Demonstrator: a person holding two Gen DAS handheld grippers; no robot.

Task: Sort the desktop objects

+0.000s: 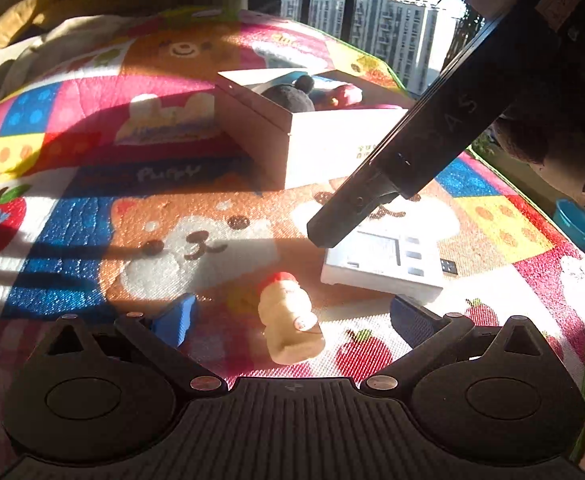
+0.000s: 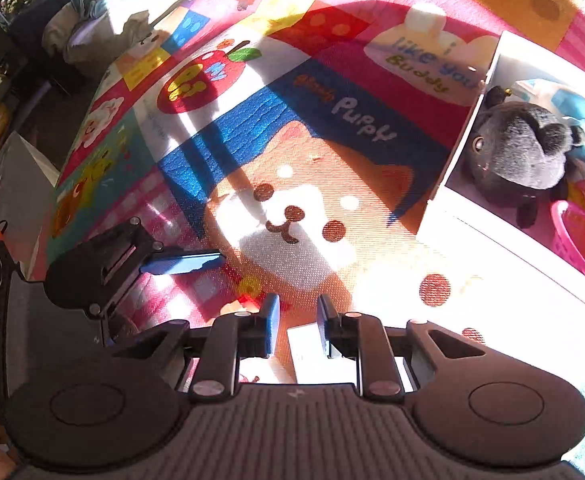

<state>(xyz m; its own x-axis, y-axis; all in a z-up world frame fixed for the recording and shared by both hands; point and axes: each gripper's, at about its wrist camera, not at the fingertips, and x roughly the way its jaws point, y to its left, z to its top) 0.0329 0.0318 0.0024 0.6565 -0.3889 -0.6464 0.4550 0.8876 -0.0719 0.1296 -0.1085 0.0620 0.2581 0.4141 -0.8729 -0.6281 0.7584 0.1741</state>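
Note:
My left gripper (image 1: 292,320) is open wide, its blue-padded fingers on either side of a small cream figurine with a red cap (image 1: 290,320) lying on the colourful play mat (image 1: 92,184). A flat white device (image 1: 384,260) lies just beyond it to the right. My right gripper (image 2: 298,326) is narrowly open just above a white flat object (image 2: 308,350), not gripping it; in the left wrist view it hangs above the device as a dark arm (image 1: 412,152). A white open box (image 1: 316,144) holds a dark plush toy (image 2: 520,156) and a pink basket (image 2: 584,240).
The left gripper's finger (image 2: 180,262) shows at the left of the right wrist view. A blue bowl (image 1: 576,224) sits off the mat's right edge. Cushions and clutter (image 2: 84,32) lie beyond the mat's far side. Strong sunlight and shadows cross the mat.

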